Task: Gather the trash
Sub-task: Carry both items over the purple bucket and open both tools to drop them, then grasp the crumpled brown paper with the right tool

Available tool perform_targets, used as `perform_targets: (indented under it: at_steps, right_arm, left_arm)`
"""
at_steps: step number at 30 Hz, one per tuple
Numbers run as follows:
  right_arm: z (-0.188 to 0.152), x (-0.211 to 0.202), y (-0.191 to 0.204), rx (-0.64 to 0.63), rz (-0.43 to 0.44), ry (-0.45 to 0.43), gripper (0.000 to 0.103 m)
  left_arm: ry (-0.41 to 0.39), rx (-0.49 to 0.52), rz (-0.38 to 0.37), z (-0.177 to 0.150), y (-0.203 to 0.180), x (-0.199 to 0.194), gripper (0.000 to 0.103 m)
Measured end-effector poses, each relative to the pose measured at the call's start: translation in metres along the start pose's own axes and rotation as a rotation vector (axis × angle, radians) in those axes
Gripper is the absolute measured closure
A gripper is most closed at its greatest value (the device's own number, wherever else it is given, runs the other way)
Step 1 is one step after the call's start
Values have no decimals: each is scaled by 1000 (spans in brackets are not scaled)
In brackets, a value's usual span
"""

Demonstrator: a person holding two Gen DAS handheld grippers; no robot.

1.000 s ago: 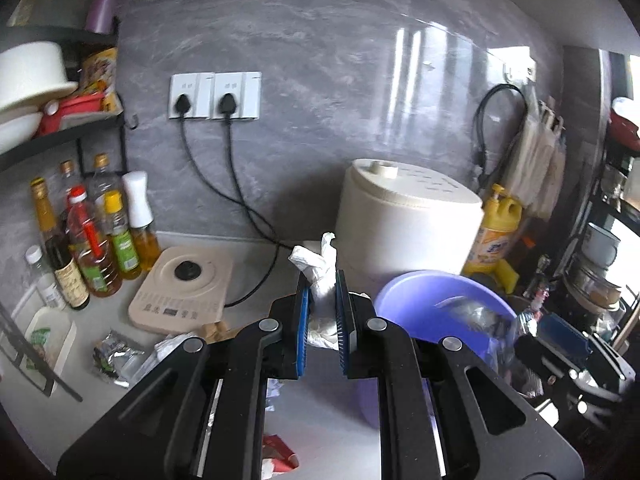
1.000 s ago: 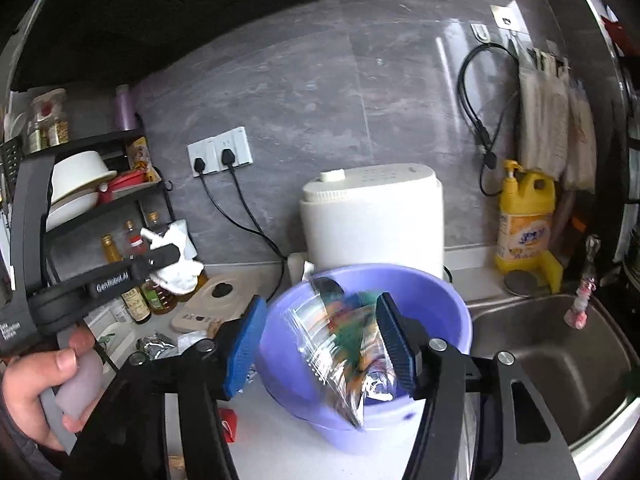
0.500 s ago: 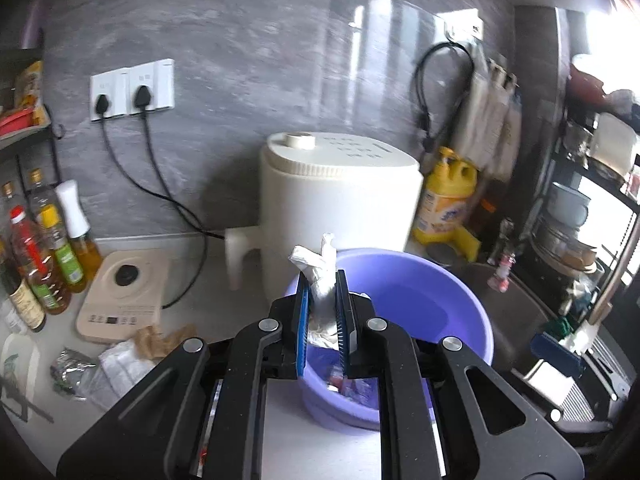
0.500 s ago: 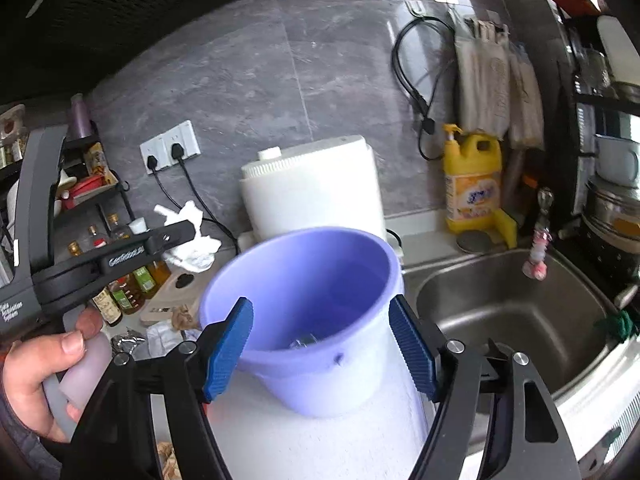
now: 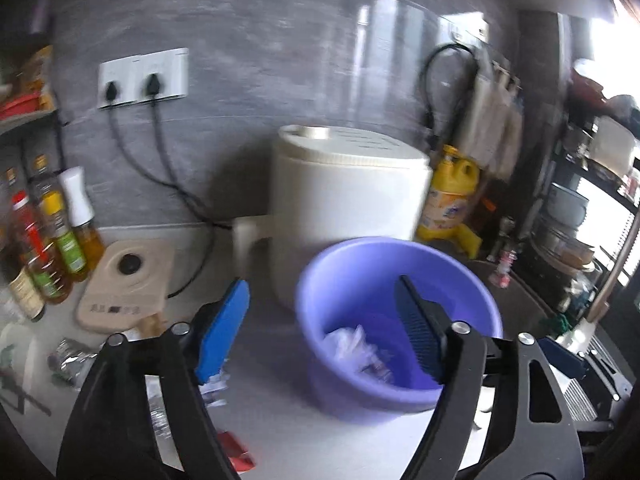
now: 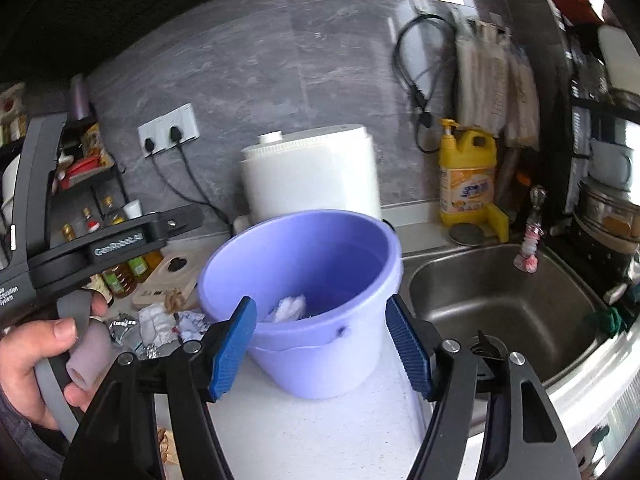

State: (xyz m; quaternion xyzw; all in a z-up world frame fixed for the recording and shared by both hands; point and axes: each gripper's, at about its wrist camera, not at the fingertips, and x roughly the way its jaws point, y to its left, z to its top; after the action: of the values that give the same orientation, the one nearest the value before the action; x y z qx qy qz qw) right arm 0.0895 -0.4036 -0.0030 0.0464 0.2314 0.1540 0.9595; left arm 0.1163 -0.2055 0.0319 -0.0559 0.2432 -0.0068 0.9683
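The left black two-finger gripper with blue pads [image 5: 320,332] fills the lower half of its wrist view, jaws spread wide and holding nothing. The right black gripper with blue pads [image 6: 322,344] sits likewise, parted and empty. At the lower left of the right view, a bare hand [image 6: 36,364] grips a grey handle.

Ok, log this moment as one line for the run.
left gripper: open, empty | right gripper: open, empty | white tissue: in purple bucket | crumpled wrappers: on counter, left of bucket
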Motion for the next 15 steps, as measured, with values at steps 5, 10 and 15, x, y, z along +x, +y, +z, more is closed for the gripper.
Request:
perform_targets:
  at_steps: [5, 10, 15]
  right_arm:
    - [-5, 5, 25, -69, 80, 28, 32]
    - [-13, 11, 55, -148, 180, 61, 32]
    - [-23, 15, 80, -206, 270, 96, 32]
  left_arm:
    - [-4, -64, 103, -11, 44, -16, 22]
    - [-4, -130, 201, -23, 80, -33, 19]
    - [16, -189, 284, -46, 108, -51, 18]
